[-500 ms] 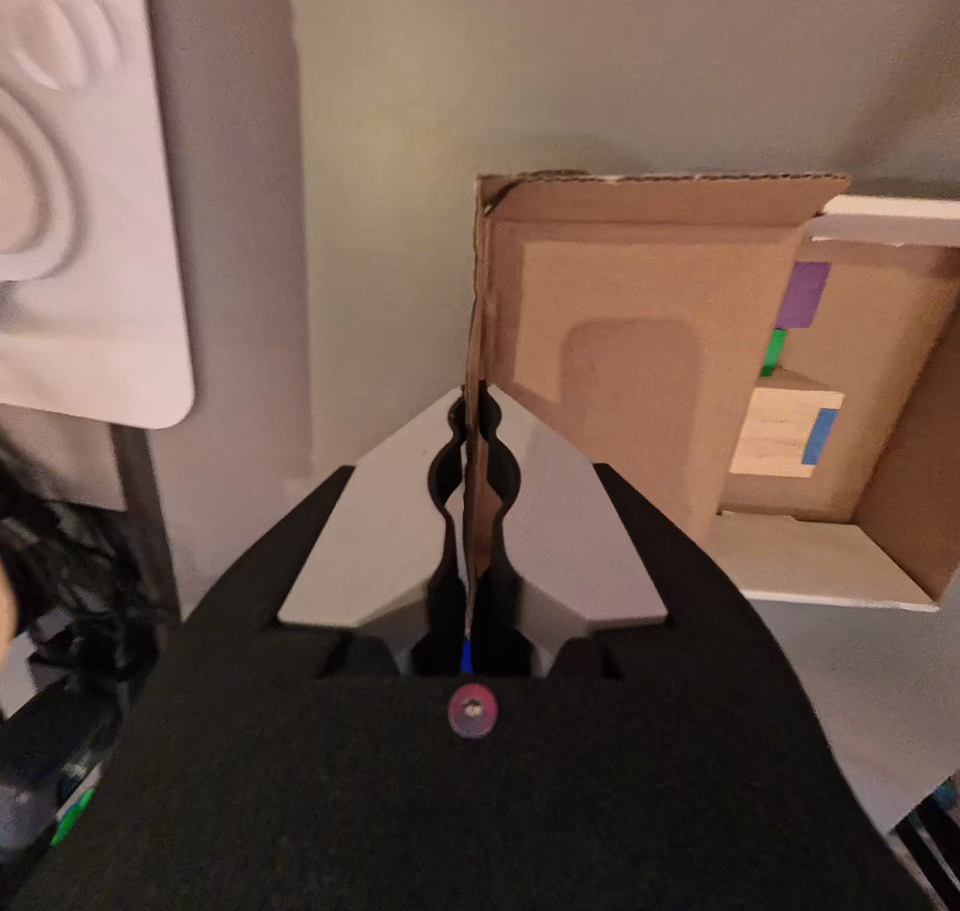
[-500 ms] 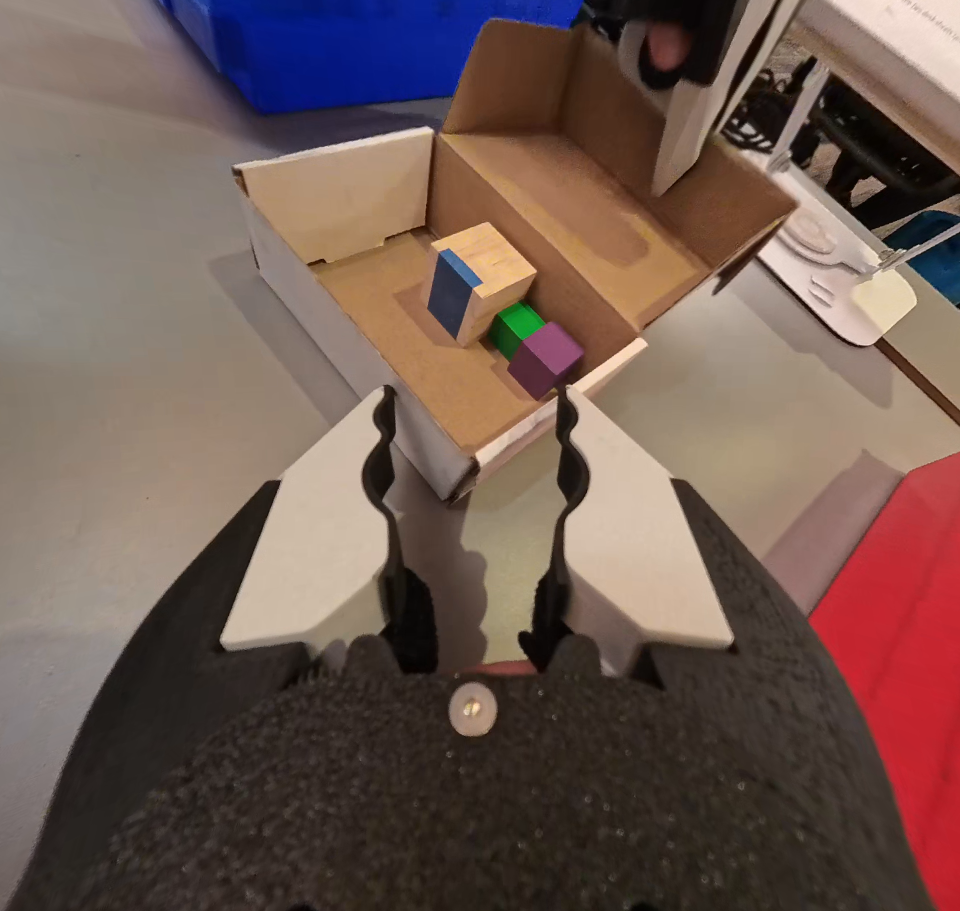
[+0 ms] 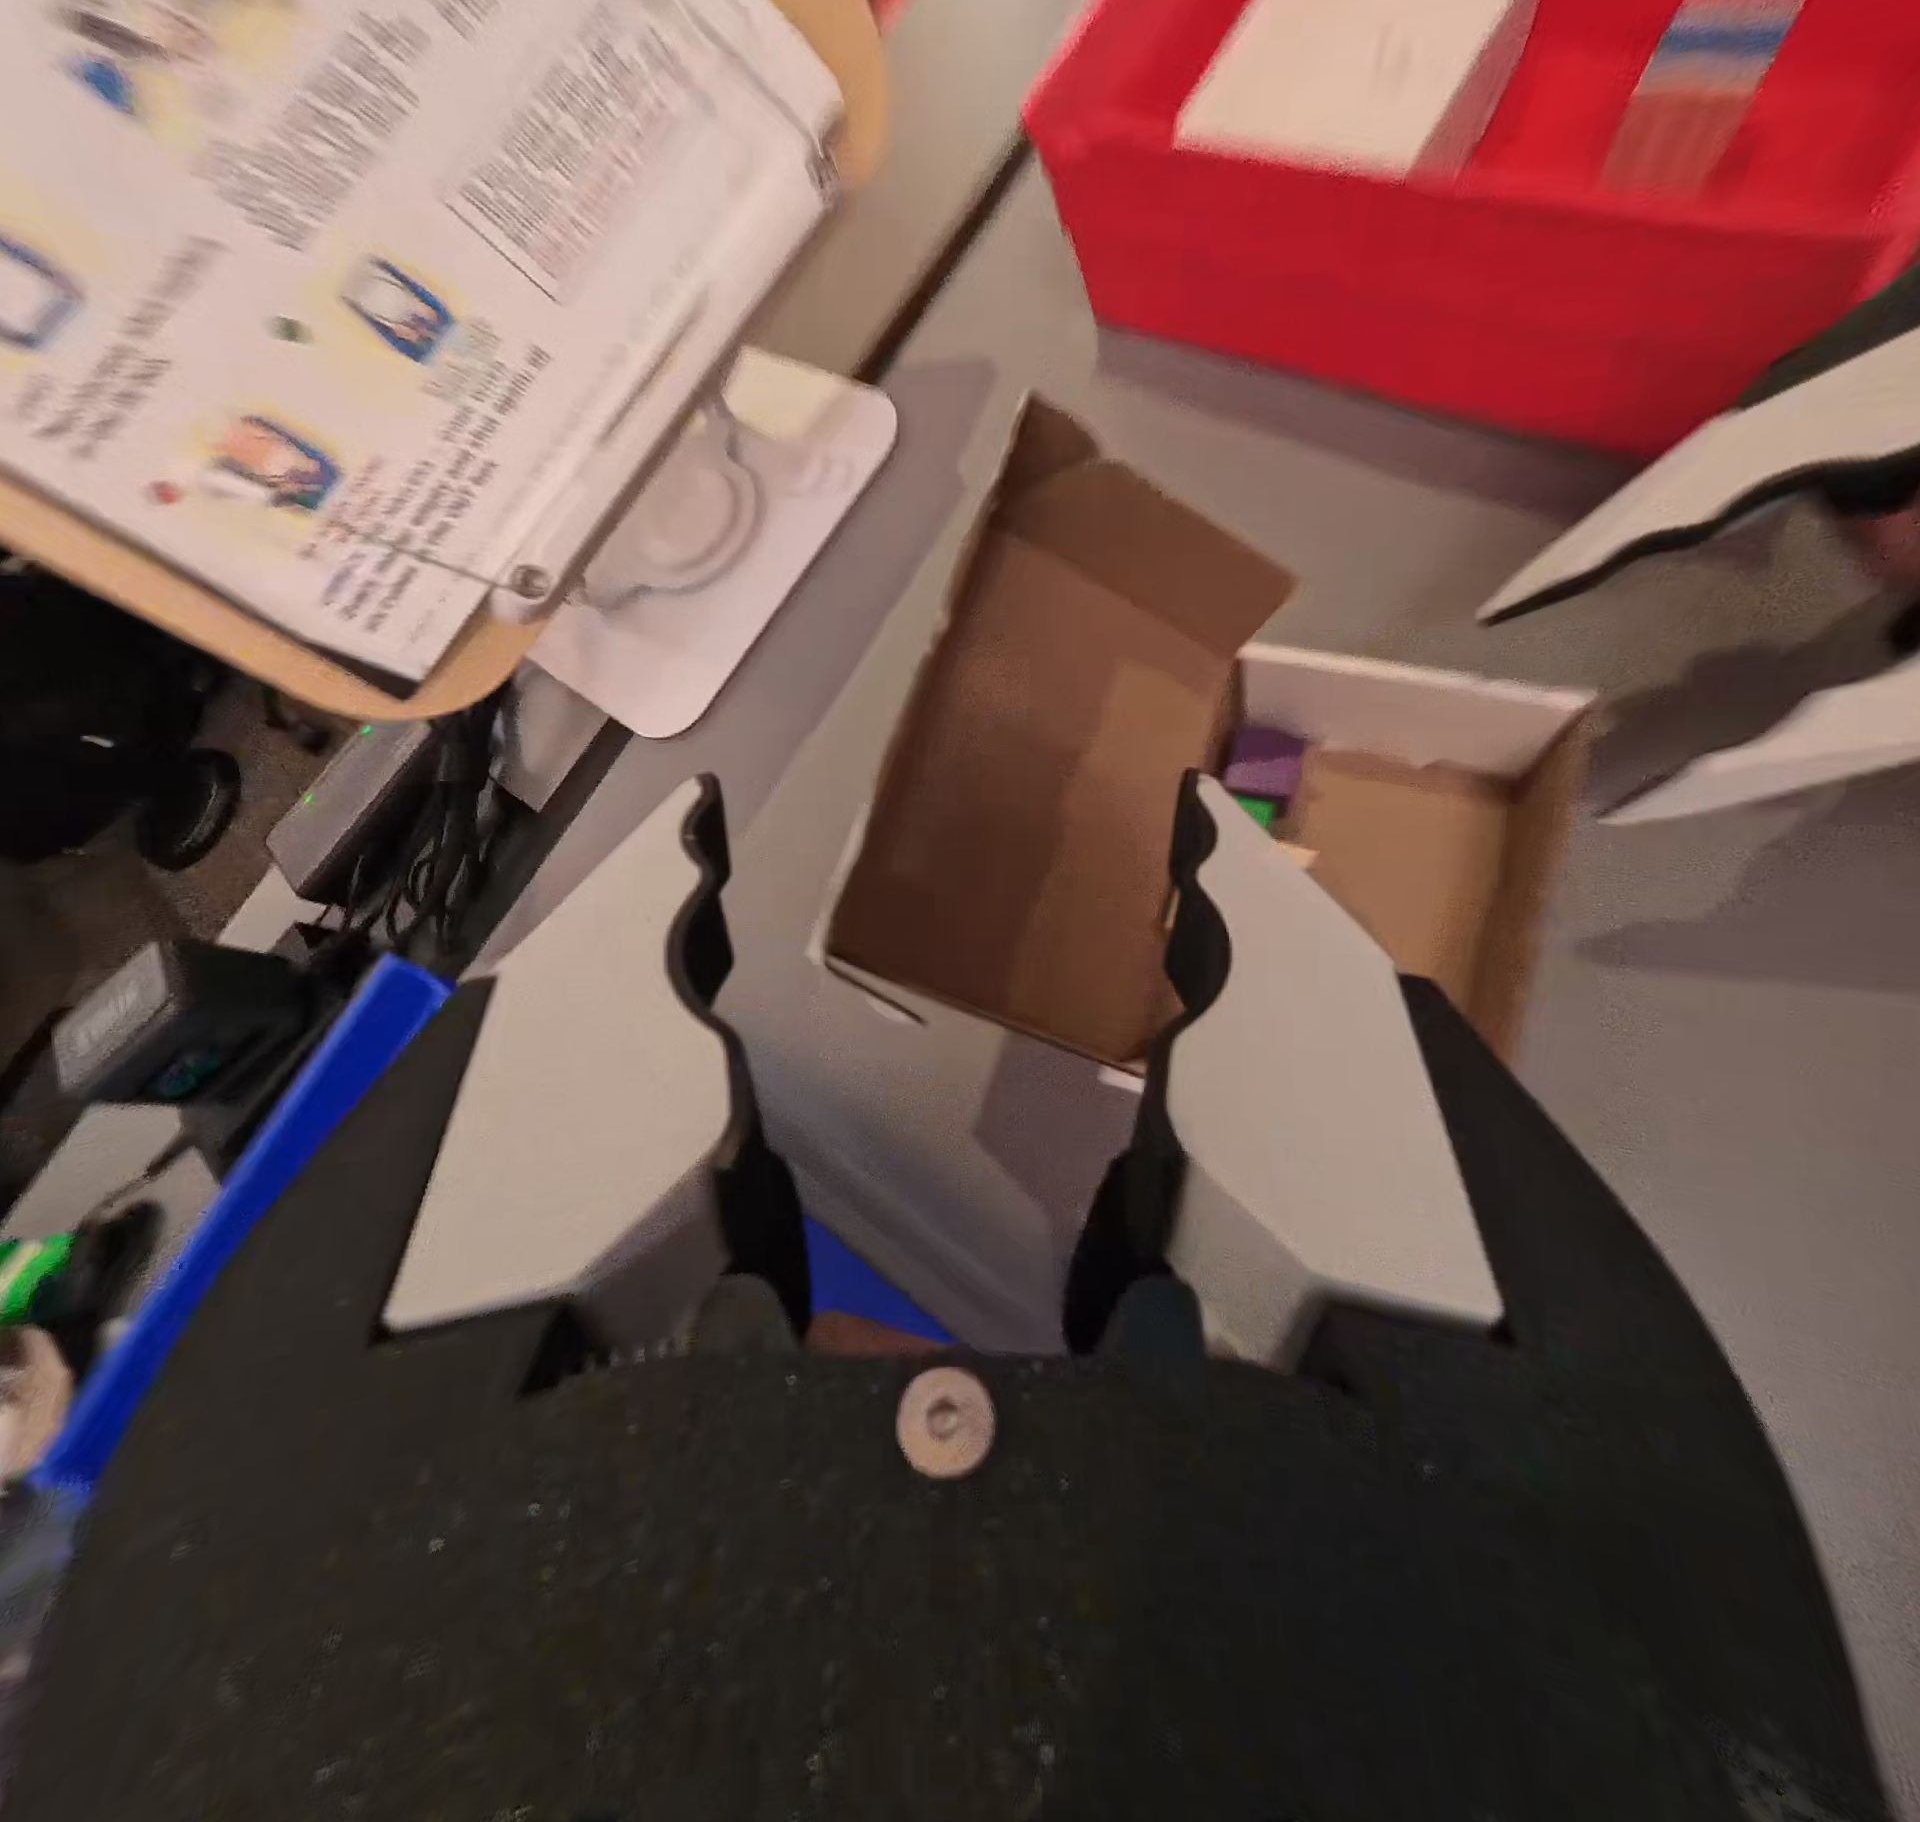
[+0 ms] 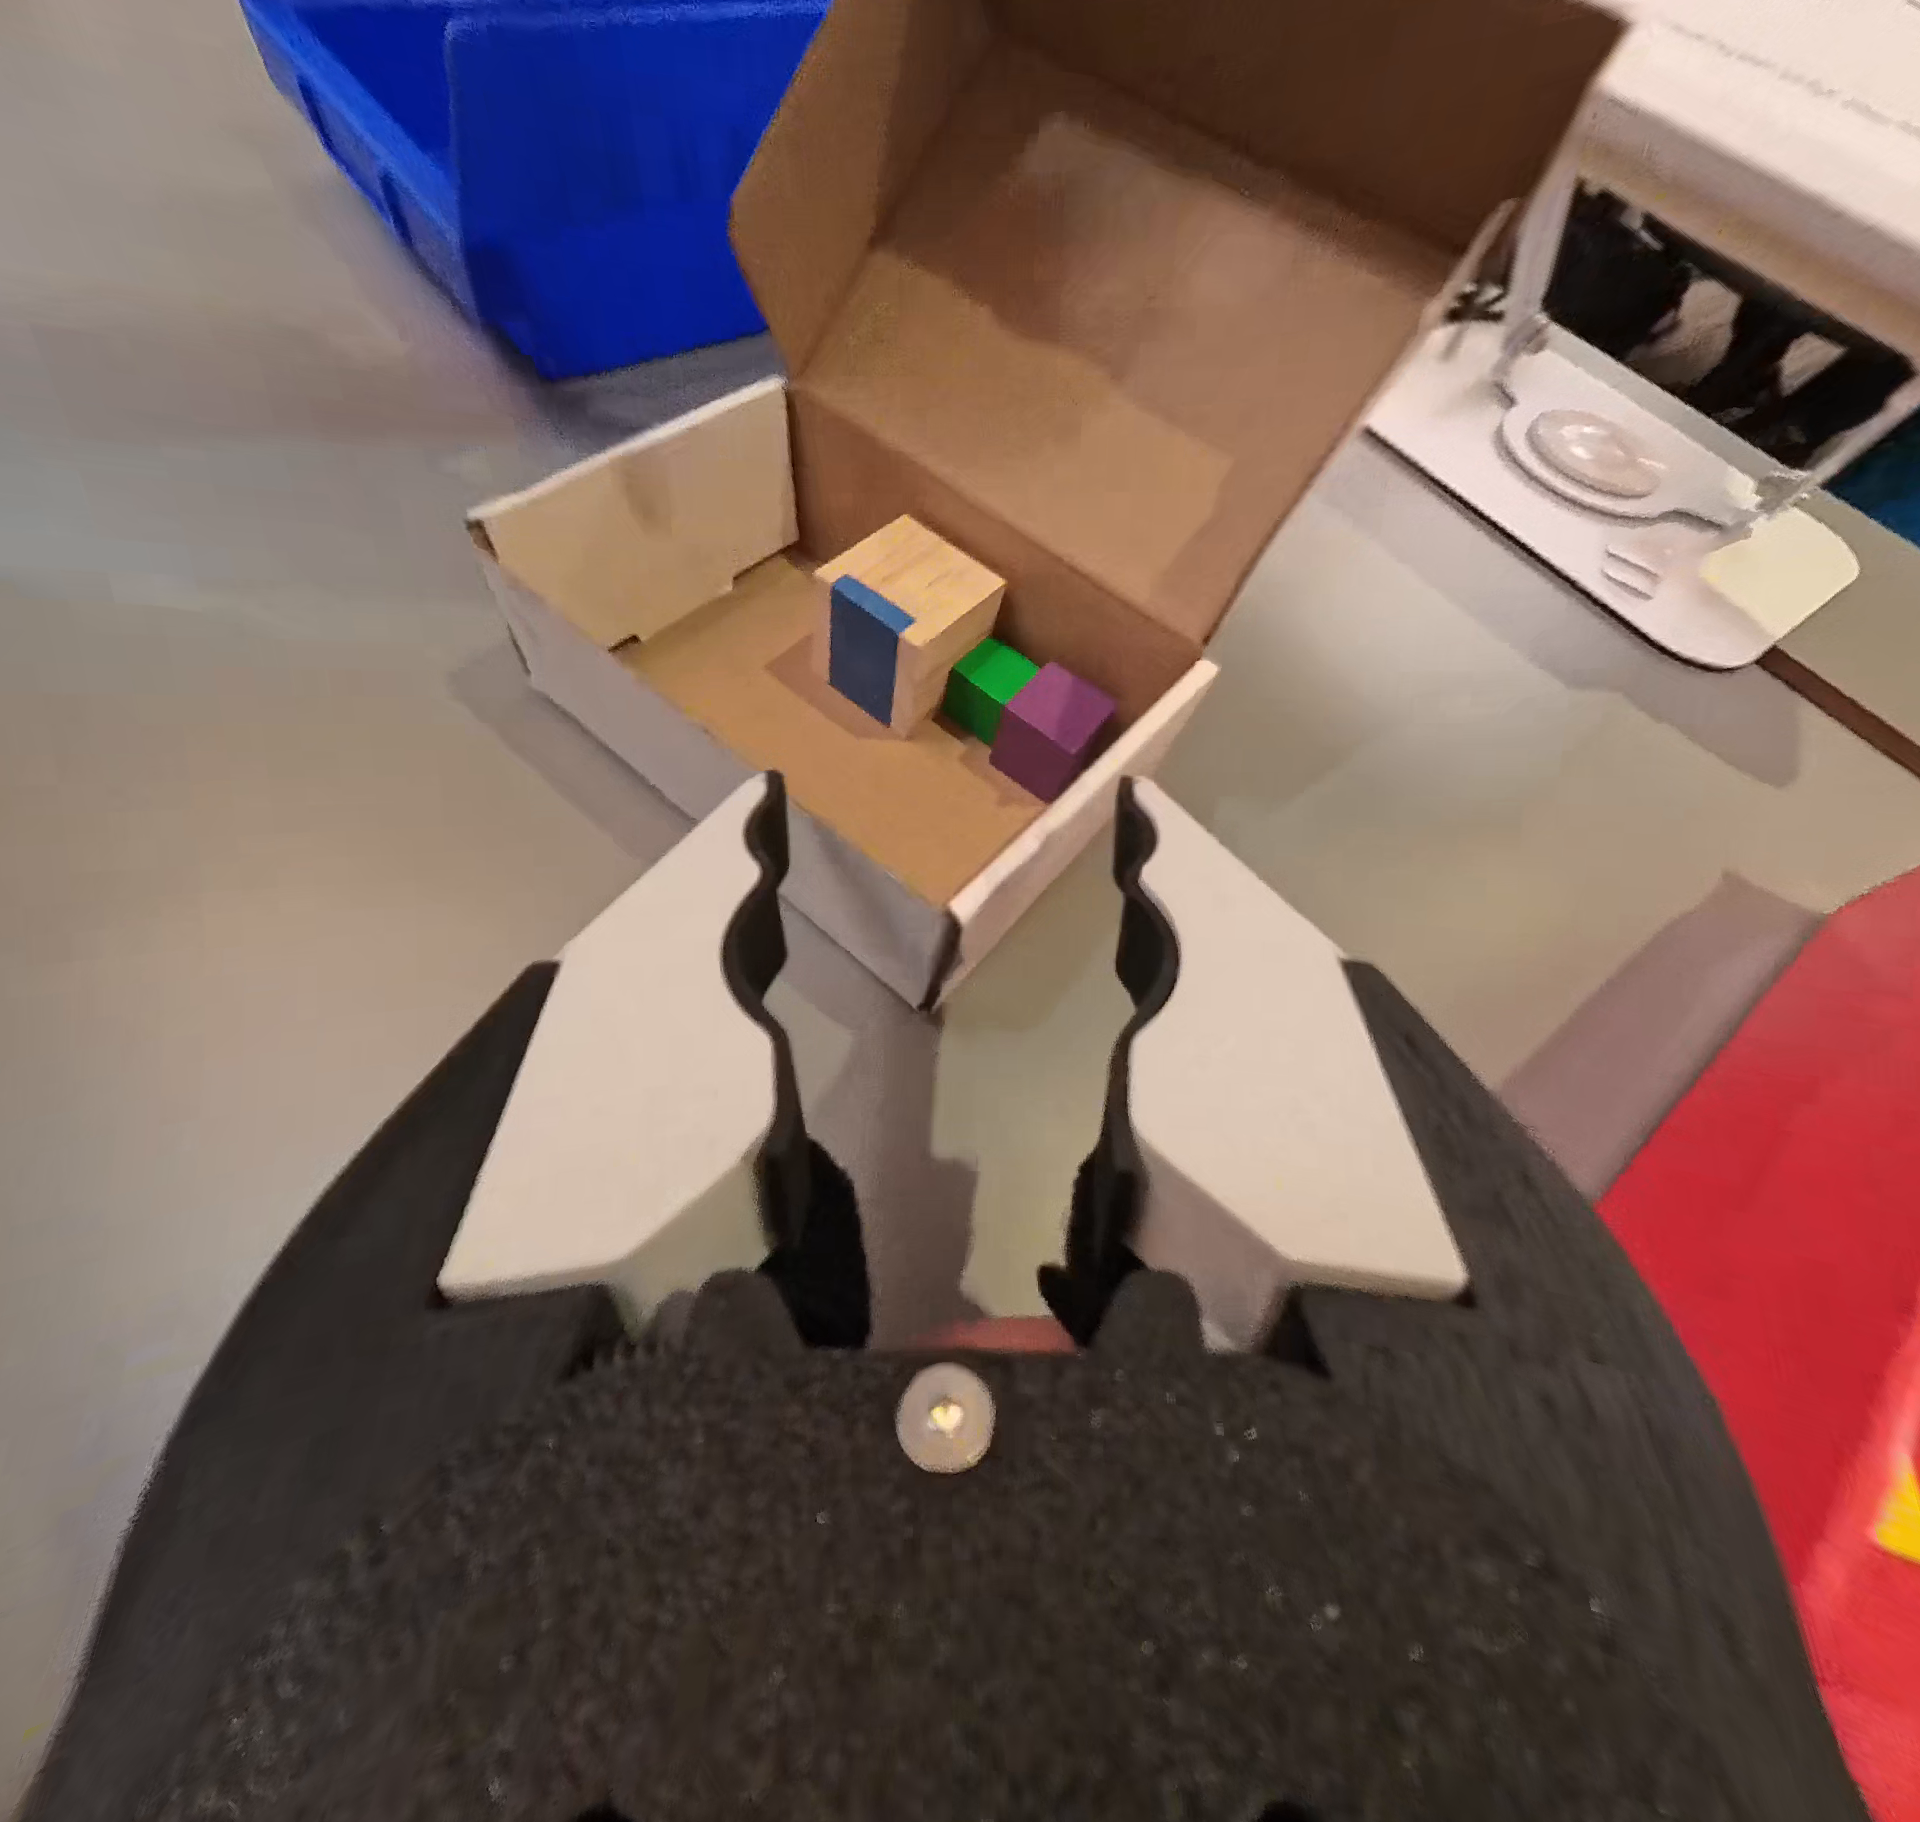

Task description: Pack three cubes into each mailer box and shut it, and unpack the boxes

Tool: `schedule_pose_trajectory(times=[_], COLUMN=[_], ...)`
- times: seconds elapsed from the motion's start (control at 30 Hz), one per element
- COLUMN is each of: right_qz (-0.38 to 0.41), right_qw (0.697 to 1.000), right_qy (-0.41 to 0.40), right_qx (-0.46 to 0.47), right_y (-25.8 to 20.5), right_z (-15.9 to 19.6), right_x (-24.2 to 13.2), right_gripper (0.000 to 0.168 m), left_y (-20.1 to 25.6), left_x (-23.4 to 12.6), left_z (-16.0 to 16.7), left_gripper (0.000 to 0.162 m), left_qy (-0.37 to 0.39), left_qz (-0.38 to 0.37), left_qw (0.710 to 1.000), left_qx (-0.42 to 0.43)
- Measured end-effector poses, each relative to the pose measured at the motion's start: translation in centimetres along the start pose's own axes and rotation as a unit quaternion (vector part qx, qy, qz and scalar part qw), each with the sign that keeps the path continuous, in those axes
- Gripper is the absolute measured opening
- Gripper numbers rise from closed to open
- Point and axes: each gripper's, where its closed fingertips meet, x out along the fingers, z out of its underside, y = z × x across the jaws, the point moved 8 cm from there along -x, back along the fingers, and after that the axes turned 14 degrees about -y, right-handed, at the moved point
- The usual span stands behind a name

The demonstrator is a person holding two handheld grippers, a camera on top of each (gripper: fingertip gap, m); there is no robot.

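Cardboard box (image 4: pixel 717 723) sits open on the grey table (image 4: pixel 208 785), lid (image 4: pixel 1091 245) standing up. Inside: wooden cube (image 4: pixel 914 619) w/ a blue face, green cube (image 4: pixel 987 686) beside it, purple cube (image 4: pixel 1049 728) in the corner (all along the lid side). I see my right claw (image 4: pixel 945 796) wide open, empty, just short of the box's near corner. Left claw (image 3: pixel 945 806) also spread, empty, above the lid. Red bin (image 3: pixel 1455 245) holds a white box (image 3: pixel 1361 37).
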Motion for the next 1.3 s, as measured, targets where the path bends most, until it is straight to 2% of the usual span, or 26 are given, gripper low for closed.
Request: schedule_pose_trajectory(times=[0.1,0.17,0.23,0.3,0.37,0.47,0.5,0.6,0.67,0.73,0.83,1.0,1.07,1.17,1.3], right_qz=[-0.016,-0.027,-0.048,-0.073,-0.094,-0.098,-0.087,-0.065,-0.051,-0.029,-0.034,-0.016,-0.016,-0.005,0.031], right_qw=[0.999,0.996,0.988,0.979,0.967,0.957,0.954,0.937,0.932,0.93,0.929,0.923,0.923,0.938,0.962], right_qy=[0.007,0.007,-0.011,-0.035,-0.07,-0.127,-0.151,-0.235,-0.258,-0.277,-0.293,-0.331,-0.338,-0.308,-0.22], right_qx=[0.046,0.089,0.144,0.189,0.225,0.243,0.243,0.25,0.248,0.24,0.226,0.196,0.181,0.16,0.159], right_y=[0.4,0.2,-0.3,-0.8,-1.2,-1.3,-1.2,-1.1,-1.0,-0.9,-1.3,-2.0,-2.4,-2.6,-0.3], right_z=[-0.5,-1.2,-2.0,-2.9,-3.9,-5.3,-5.5,-5.9,-6.3,-6.7,-7.6,-7.6,-7.2,-8.2,-11.0], right_x=[-1.2,-1.6,-1.3,-0.5,0.3,1.6,2.1,3.8,4.8,5.8,7.4,9.5,9.9,7.9,-0.5], right_gripper=[0.062,0.061,0.06,0.06,0.06,0.06,0.06,0.061,0.061,0.061,0.061,0.06,0.042,0.042,0.041], left_y=[4.0,7.1,9.1,9.0,8.4,8.9,9.1,9.8,10.4,11.4,13.0,13.9,13.7,13.6,13.0], left_x=[-4.8,-4.9,-1.6,2.2,5.2,8.0,8.6,9.2,9.0,8.7,8.2,8.1,8.1,8.1,7.9], left_z=[3.2,5.7,8.2,10.0,10.5,9.9,9.7,9.7,9.6,9.6,9.3,9.1,9.2,9.3,9.7], left_gripper=[0.083,0.075,0.093,0.127,0.142,0.156,0.153,0.13,0.129,0.128,0.126,0.126,0.127,0.127,0.127], left_qy=[0.091,0.118,0.052,-0.015,-0.034,-0.036,-0.032,-0.026,-0.024,-0.031,-0.053,-0.054,-0.05,-0.048,-0.057], left_qz=[0.016,0.06,0.084,0.075,0.083,0.134,0.134,0.109,0.098,0.055,0.014,-0.003,0.002,0.007,0.004], left_qw=[0.994,0.988,0.993,0.995,0.993,0.987,0.988,0.992,0.991,0.989,0.982,0.977,0.976,0.976,0.977], left_qx=[-0.061,-0.075,-0.071,-0.072,-0.083,-0.083,-0.075,-0.056,-0.089,-0.136,-0.182,-0.207,-0.213,-0.213,-0.208])
